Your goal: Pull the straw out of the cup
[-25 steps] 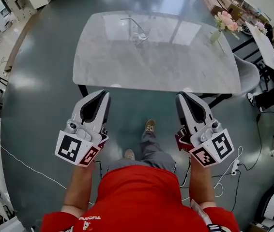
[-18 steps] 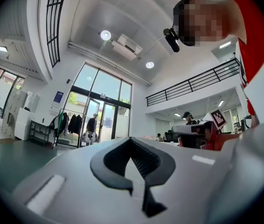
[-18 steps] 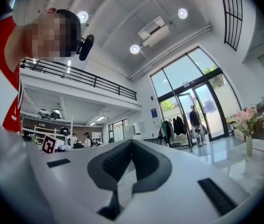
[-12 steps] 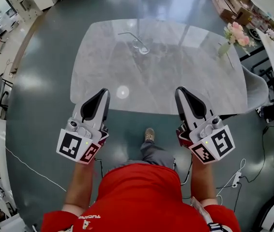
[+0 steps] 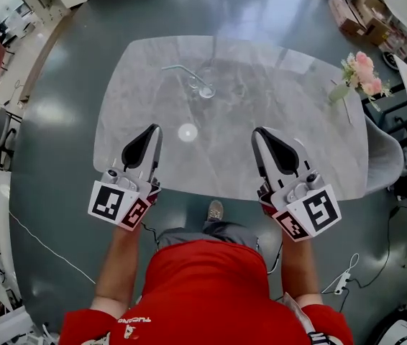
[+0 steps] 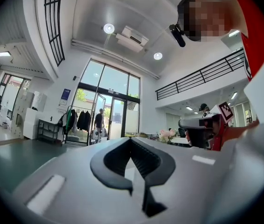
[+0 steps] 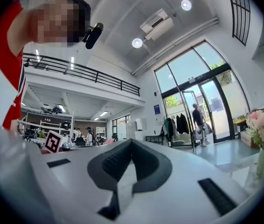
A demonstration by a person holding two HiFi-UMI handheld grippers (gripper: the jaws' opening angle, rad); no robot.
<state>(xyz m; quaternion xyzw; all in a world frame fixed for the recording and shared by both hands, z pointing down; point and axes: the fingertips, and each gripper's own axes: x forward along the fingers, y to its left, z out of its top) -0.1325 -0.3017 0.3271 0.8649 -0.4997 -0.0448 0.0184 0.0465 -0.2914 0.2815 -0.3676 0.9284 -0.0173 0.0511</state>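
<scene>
In the head view a clear glass cup [image 5: 205, 85] stands on the far middle of the grey marble table [image 5: 297, 121]. A pale bent straw [image 5: 175, 68] sticks out of it and leans left. My left gripper [image 5: 149, 131] and right gripper [image 5: 260, 134] are held level side by side over the table's near part, well short of the cup. Both have their jaws together with nothing between them, as the left gripper view [image 6: 131, 141] and right gripper view [image 7: 132, 141] also show. Neither gripper view shows the cup or the straw.
A vase of pink flowers [image 5: 362, 75] stands at the table's right edge and also appears in the right gripper view [image 7: 261, 125]. A grey chair [image 5: 387, 146] sits beyond that edge. Cables [image 5: 344, 279] lie on the floor at the right.
Both grippers have moved forward together from over the floor to over the table's near edge. The cup and straw have not moved on the table. Jaws stay together.
</scene>
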